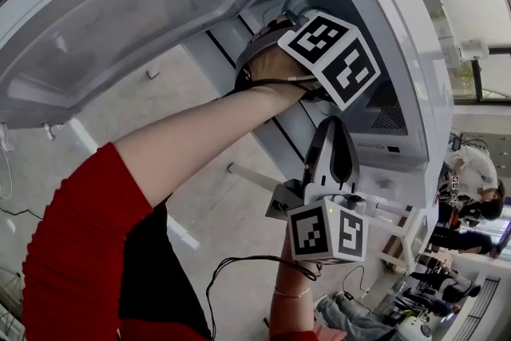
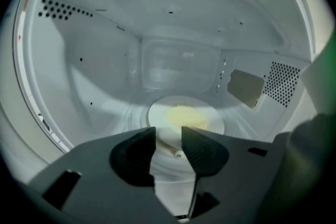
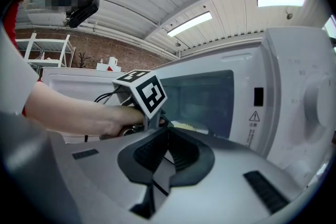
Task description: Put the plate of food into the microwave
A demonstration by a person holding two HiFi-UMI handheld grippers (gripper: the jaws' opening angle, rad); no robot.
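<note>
- One microwave stood with its door swung open. One plate lay flat on the floor of its cavity, near the middle, with a pale yellow heap of food on it.
- There were two grippers. The left gripper reached into the cavity, and its jaws stood a narrow gap apart, clamping nothing. The plate's near rim showed through that gap.
- The right gripper hung outside, in front of the microwave and below the left one. Its jaw tips were drawn together with nothing between them.
- Two patches of vent holes showed inside, one on the left wall and one on the right. A tan cover panel sat beside the right patch.
- The floor was plain grey, with cables trailing over it.
- The room had a ribbed white ceiling with two strip lights, a brick wall and a white shelf frame.
- A few people showed at the right edge of the head view, cut off by the frame.
- What the microwave stood on could not be made out.
- In the head view the left gripper's jaws were hidden behind the hand and the marker cube.
- The kind of food was too blurred to tell.
</note>
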